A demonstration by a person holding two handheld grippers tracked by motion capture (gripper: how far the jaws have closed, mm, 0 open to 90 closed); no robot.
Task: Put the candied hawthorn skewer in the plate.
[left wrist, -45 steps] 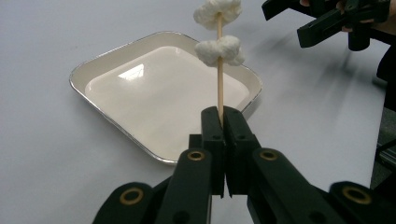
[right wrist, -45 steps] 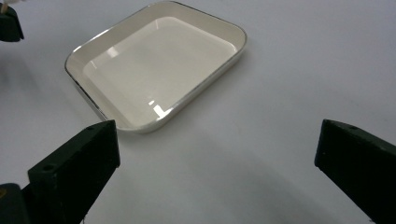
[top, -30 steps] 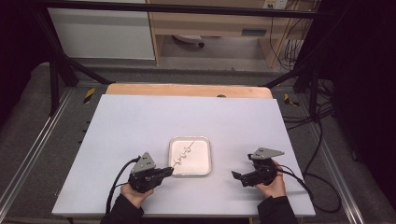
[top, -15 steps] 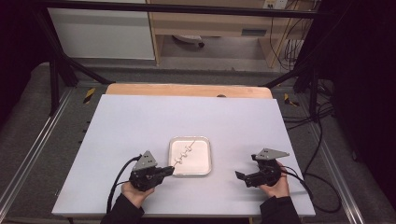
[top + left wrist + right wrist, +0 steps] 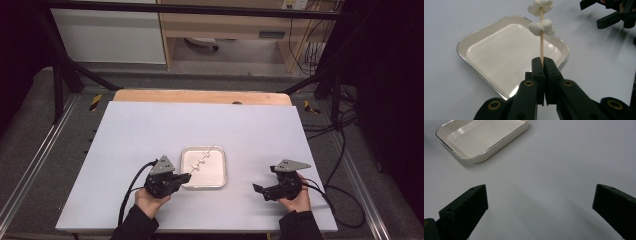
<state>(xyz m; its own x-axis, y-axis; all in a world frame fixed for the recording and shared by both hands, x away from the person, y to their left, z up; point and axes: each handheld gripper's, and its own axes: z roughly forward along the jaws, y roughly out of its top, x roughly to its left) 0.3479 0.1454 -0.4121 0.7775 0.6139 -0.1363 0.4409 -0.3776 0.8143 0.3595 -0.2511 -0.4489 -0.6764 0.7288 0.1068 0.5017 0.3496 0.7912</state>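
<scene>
While the left gripper (image 5: 541, 65) is clenching its two black jaws on the bare lower end of a thin wooden skewer (image 5: 541, 42), the stick is rising straight ahead of the jaw tips and carrying white marshmallow pieces (image 5: 541, 26) threaded farther up it. Just beyond and beneath those tips a shallow white tray (image 5: 471, 43) is lying on the pale table (image 5: 446, 95), and the skewer is reaching out over it; in the high view the stick (image 5: 207, 155) is slanting across the tray (image 5: 220, 181) away from the left gripper (image 5: 186, 176). Well apart, on the tray's other side, the right gripper (image 5: 256, 188) is resting released, its jaws spreading wide with bare table between them and the tray (image 5: 506, 137) lying ahead of its left jaw.
</scene>
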